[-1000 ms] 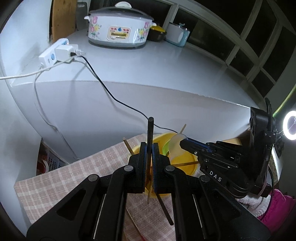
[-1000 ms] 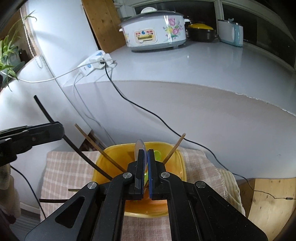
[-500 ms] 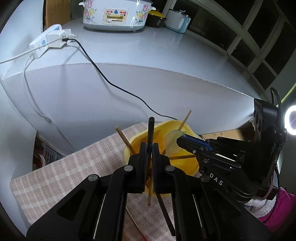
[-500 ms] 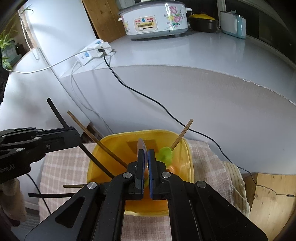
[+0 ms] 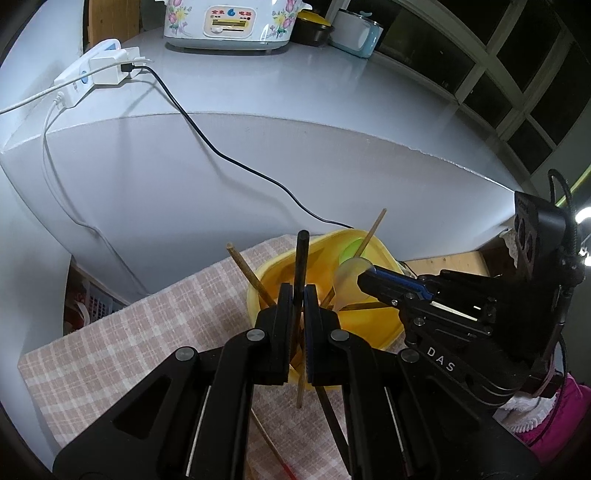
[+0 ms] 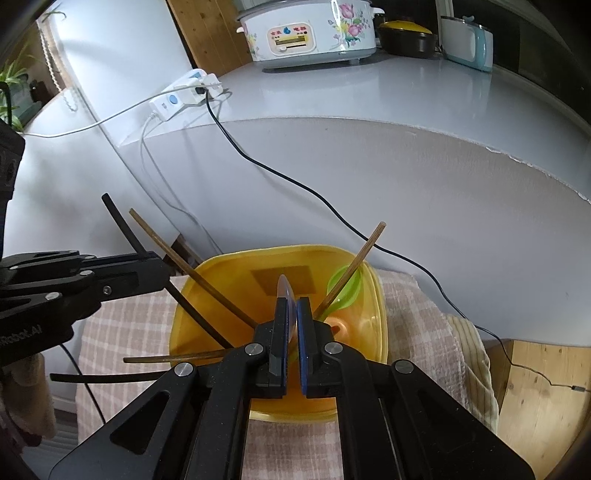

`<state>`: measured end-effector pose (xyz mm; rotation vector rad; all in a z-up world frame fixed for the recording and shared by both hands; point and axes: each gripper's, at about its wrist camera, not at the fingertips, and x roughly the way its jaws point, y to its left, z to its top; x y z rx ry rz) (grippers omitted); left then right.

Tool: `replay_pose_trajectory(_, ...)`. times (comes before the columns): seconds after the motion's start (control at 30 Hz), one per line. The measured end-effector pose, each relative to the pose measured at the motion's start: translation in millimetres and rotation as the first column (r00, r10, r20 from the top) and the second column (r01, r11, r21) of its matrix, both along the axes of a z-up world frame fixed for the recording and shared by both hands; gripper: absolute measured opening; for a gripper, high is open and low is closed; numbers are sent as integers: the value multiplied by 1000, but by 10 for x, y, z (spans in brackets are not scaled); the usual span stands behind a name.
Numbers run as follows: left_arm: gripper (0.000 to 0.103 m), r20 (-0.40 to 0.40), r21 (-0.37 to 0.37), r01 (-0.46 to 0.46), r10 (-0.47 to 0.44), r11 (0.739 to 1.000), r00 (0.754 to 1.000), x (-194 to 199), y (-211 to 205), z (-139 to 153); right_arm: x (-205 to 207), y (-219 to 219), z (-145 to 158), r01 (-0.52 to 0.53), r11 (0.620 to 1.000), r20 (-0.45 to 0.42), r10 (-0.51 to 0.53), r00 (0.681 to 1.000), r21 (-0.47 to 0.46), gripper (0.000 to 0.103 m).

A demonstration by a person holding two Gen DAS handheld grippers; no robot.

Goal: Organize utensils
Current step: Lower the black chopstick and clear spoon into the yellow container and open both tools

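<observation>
Left gripper (image 5: 298,295) pinched tight on a black chopstick (image 5: 301,258), upright between the pads, top end poking above the fingertips, lower end running down past the yellow tub's (image 5: 373,332) near-left rim. Lower in frame than a second ago: the tub now sits larger and closer, and the cooker (image 5: 229,22) has slid up to the top edge of the left wrist view.

Right gripper (image 6: 291,314) pressed onto a clear plastic spoon (image 6: 286,291), bowl end standing up between the pads, over the middle of the tub (image 6: 221,273). Pads look a hair further apart than a second ago, spoon still between them and apparently gripped. Right gripper nearer the tub than before too, its rim filling more of the view.

Tub on a checked cloth (image 5: 147,332) near the cloth's far right corner. Inside: a green spoon (image 6: 345,286) against the far right wall, with a wooden chopstick (image 6: 354,266) leaning across it and out past that rim. Another wooden chopstick (image 6: 192,266) slanting out over the left rim. One wooden (image 6: 177,357) and one black chopstick (image 6: 110,376) lying out over the near-left rim above the cloth.
</observation>
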<state>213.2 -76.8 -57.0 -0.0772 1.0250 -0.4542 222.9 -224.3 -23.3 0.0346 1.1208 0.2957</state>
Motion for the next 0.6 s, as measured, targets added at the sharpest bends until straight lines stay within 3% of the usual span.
replay_pose_trajectory(0.33, 3, 17, -2, -14, 14, 1000, 1000, -71, 35, 106, -67, -45, 129, 8, 1000, 23, -8, 1000, 11, 7)
replay_pose_trajectory(0.47, 24, 40, -17, -37, 37, 999, 999, -126, 98, 210, -102, -92, 239, 20, 999, 47, -21, 999, 25, 8)
replay_pose_trajectory(0.6, 24, 67, -36, -55, 58, 998, 996, -204, 186, 337, -151, -166, 376, 39, 998, 72, -43, 997, 53, 8)
